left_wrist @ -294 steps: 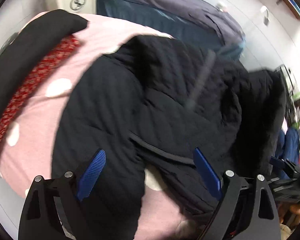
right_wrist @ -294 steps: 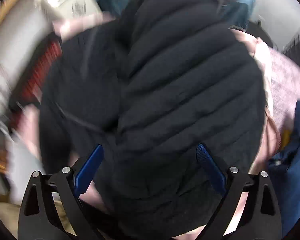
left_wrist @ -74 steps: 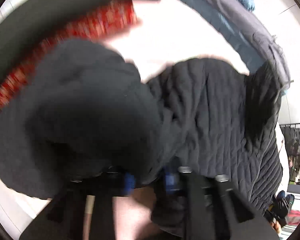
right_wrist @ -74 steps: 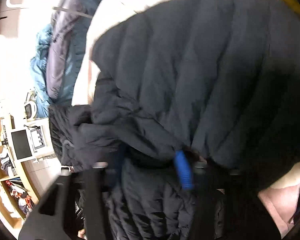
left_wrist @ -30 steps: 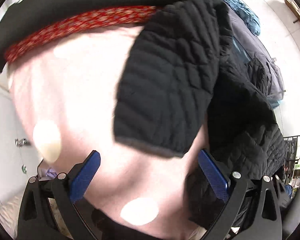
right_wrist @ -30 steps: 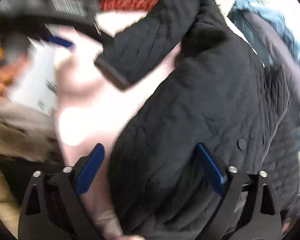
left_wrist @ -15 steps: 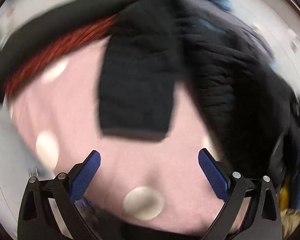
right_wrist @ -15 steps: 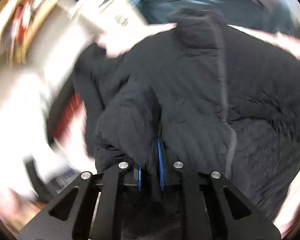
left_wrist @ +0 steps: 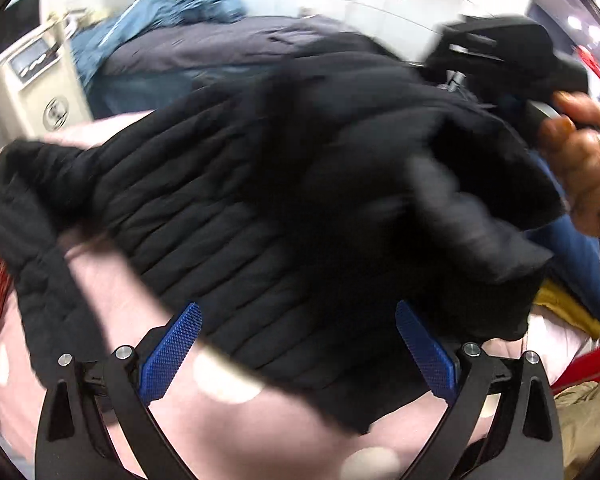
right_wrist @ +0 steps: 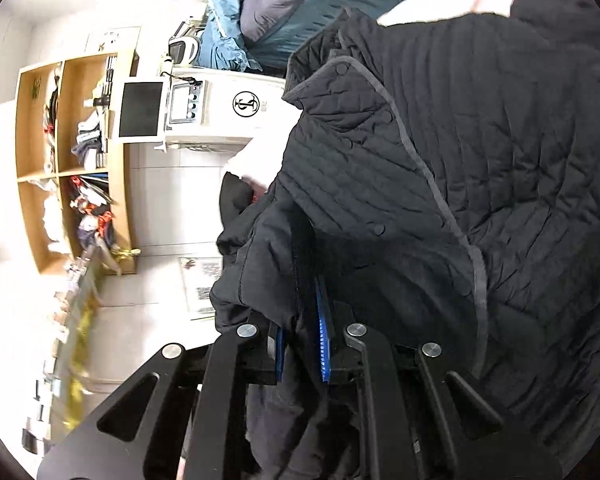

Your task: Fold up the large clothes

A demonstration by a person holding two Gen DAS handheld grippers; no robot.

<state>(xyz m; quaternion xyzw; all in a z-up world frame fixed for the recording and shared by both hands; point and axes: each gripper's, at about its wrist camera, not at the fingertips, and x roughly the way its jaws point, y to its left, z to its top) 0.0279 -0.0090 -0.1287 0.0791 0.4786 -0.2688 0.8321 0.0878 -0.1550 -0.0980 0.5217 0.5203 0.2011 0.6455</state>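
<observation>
A black quilted jacket [left_wrist: 268, 208] lies spread over a pink spotted cover [left_wrist: 236, 424], blurred in the left wrist view. My left gripper [left_wrist: 296, 344] stands open above the jacket's near hem, with nothing between its blue pads. My right gripper [right_wrist: 302, 344] is shut on a fold of the black jacket [right_wrist: 460, 168], and cloth hangs between its blue pads [right_wrist: 323, 344]. At the far right of the left wrist view a hand [left_wrist: 584, 172] holds the right gripper's handle, lifting that side of the jacket.
A dark grey and blue bedding heap [left_wrist: 188, 48] lies behind the jacket. A cream machine [right_wrist: 216, 112] with a screen stands beside it, with wooden shelves [right_wrist: 68, 160] on the wall. Yellow and blue cloth [left_wrist: 568, 304] sits at the right.
The right gripper closed on a fold of the jacket and lifted it. The left gripper swung across the bed from the sleeve to the jacket's hem, staying open.
</observation>
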